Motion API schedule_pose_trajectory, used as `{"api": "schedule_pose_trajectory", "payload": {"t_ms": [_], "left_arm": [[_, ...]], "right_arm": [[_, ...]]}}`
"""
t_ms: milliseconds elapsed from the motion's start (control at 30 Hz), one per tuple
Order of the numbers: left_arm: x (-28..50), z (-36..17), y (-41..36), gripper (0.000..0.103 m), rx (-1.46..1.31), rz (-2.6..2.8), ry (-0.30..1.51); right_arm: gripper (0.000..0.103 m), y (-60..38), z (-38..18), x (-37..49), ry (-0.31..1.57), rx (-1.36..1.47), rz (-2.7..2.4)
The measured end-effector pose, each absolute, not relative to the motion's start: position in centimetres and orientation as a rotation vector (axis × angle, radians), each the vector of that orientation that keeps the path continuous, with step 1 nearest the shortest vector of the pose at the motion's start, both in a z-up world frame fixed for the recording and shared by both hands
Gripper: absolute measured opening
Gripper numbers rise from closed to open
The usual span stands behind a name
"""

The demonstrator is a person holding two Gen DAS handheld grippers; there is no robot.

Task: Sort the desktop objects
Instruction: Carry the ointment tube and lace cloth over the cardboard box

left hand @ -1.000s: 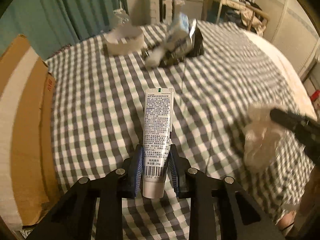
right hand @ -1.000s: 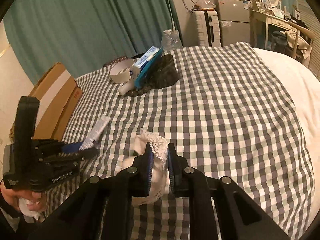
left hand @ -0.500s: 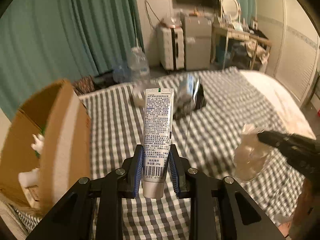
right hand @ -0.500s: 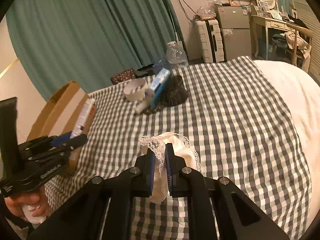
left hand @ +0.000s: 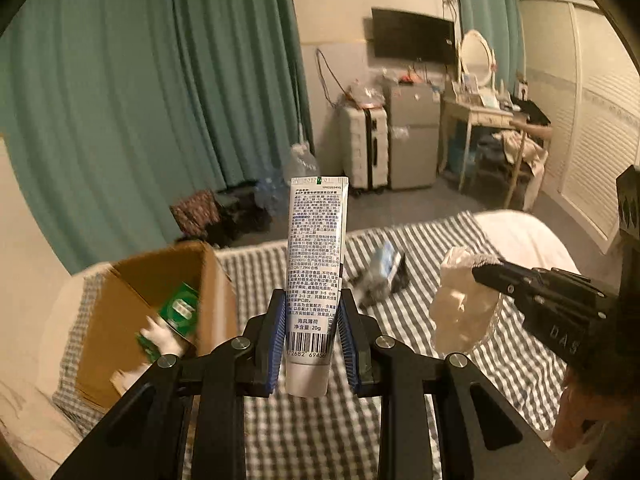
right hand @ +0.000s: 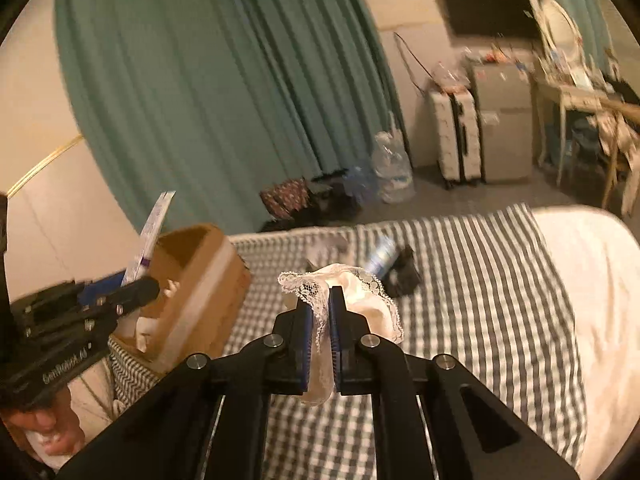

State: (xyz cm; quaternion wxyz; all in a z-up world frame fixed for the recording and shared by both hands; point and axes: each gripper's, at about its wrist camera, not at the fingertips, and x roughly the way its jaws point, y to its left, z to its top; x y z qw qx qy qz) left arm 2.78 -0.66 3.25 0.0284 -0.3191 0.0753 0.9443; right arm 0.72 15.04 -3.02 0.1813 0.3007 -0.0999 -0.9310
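My left gripper (left hand: 312, 344) squeezes a white toothpaste tube (left hand: 316, 264) that stands up. My right gripper (right hand: 319, 332) pinches a lacy white cloth (right hand: 352, 296) tight, above the checked bed cover (right hand: 460, 280).

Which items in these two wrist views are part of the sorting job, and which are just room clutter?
Job:
white printed toothpaste tube, clamped in left gripper
cream lace-trimmed cloth, pinched in right gripper
open brown cardboard box
blurred pile on checked cloth

Clutter:
white suitcase
black wall TV
clear water jug
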Motion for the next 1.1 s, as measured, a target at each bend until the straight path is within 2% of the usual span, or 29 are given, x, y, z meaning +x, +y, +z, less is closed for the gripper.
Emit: {"api": "schedule_pose_trajectory", "payload": {"t_ms": [133,267,400,567,767,900,1100], "left_arm": [[3.3,4.8,-3.0,0.025,-0.943,2.949,0.217],[2.4,3.4,-4.0,0.025,-0.917,2.993,0.378],[1.0,1.7,-7.3,0.025,-0.978,3.02,0.277],[-1.6,2.7,-10.0,0.025,-1.047,3.086,0.312],[-3.5,3.2,-13.5,0.025,-1.116,3.074,0.246],[-2.9,2.2,-17.0,0.025,-1.148,3.087,0.14],[-1.4,0.0,-20.4,0.025,-1.184,3.101,0.154]], "right_arm": [[0.008,12.6,-0.8,0.6,-0.228,0.822,-2.602],[0.007,9.4,0.0,-0.3,-0.209,0.826,-2.538],[0.008,6.8,1.0,-1.5,-0.156,0.808,-2.521],[0.008,4.2,2.5,-3.3,-0.098,0.826,-2.505],[0.008,0.7,4.1,-5.6,-0.051,0.858,-2.499],[0.008,-1.8,3.4,-7.0,-0.076,0.91,-2.474],[0.008,-6.7,1.0,-7.3,-0.009,0.928,-2.412]]}}
